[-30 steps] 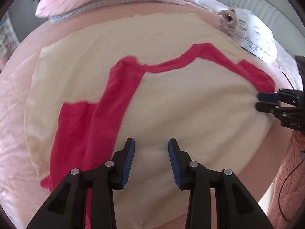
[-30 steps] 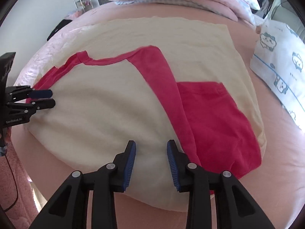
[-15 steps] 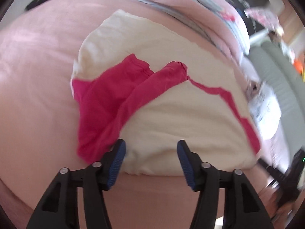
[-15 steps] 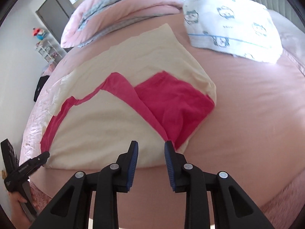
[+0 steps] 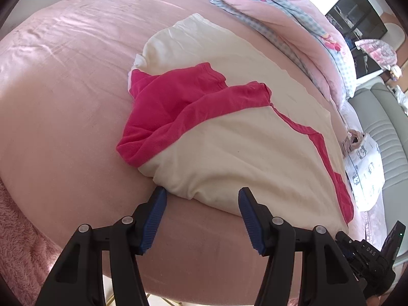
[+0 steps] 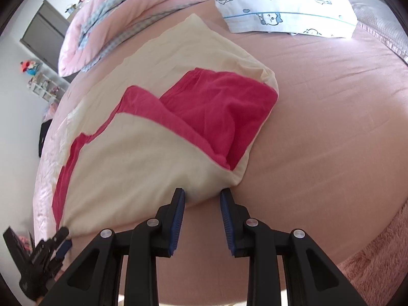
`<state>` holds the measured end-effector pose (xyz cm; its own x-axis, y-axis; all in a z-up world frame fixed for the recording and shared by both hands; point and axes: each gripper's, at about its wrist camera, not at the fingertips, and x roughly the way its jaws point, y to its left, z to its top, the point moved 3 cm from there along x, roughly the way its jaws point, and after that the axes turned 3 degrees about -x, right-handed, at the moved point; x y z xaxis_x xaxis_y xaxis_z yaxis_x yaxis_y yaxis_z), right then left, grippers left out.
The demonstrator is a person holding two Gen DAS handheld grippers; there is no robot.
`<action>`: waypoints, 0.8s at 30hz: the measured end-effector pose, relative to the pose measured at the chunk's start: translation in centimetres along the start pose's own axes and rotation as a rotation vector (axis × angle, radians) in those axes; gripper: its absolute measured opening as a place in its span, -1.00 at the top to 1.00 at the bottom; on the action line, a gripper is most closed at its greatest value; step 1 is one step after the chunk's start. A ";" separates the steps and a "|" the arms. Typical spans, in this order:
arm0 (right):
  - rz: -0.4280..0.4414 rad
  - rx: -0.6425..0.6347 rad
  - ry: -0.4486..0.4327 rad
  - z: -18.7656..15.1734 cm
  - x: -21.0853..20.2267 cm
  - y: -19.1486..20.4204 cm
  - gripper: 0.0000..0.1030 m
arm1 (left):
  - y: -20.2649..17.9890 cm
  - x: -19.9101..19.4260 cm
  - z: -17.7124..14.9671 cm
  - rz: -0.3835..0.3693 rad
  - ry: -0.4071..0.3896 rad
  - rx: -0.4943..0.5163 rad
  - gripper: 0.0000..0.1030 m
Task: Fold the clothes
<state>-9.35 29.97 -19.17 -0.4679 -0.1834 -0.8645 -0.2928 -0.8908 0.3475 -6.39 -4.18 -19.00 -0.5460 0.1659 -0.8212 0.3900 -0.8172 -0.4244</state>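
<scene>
1. Left wrist view, left to right: pink bed sheet [image 5: 63, 97]; cream-and-red shirt [image 5: 229, 148] lying on it with its red sleeve [image 5: 165, 107] bunched at the left corner; folded pink quilt [image 5: 293, 23] behind; cartoon-print pillow [image 5: 367, 176] at far right.
2. Left gripper [image 5: 202, 205]: jaws wide apart, straddling the shirt's near cream hem; left pad just touches the cloth, nothing clamped.
3. Right wrist view: shelf with toys [image 6: 40, 81] at the left wall; shirt centre; white pillow top right; fuzzy pink blanket [image 6: 377, 262] at lower right.
4. Right gripper [image 6: 202, 205]: jaws apart around the shirt's near right corner, cloth bulging between them, not pinched.
5. Hard to tell: each gripper seen from the other's camera is small at the frame edge, so its finger gap is unreadable there. Shirt's far hem is partly hidden by its own folds.
6. Versus 1.0 s ago: both grippers have swung from mid-shirt out to opposite near corners; left jaws now wider.
</scene>
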 end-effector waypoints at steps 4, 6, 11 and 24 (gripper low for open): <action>-0.039 0.085 -0.013 0.2 0.6 0.3 0.41 | 1.1 0.2 1.1 -0.024 -0.005 -0.087 -0.08; -0.077 0.036 -0.033 -0.1 0.7 1.0 0.40 | 1.5 0.0 1.2 -0.041 -0.006 -0.103 -0.08; -0.166 -0.086 -0.034 -0.7 0.7 2.1 0.40 | 0.7 0.1 -0.3 -0.057 -0.101 -0.029 -0.28; -0.234 -0.176 -0.002 0.0 1.5 3.0 0.39 | -0.4 1.7 0.4 -0.086 -0.115 -0.050 -0.48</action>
<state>-10.94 27.00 -19.44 -0.4060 0.0364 -0.9131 -0.2439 -0.9673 0.0699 -7.75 -3.77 -20.05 -0.6592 0.1676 -0.7330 0.3729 -0.7737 -0.5122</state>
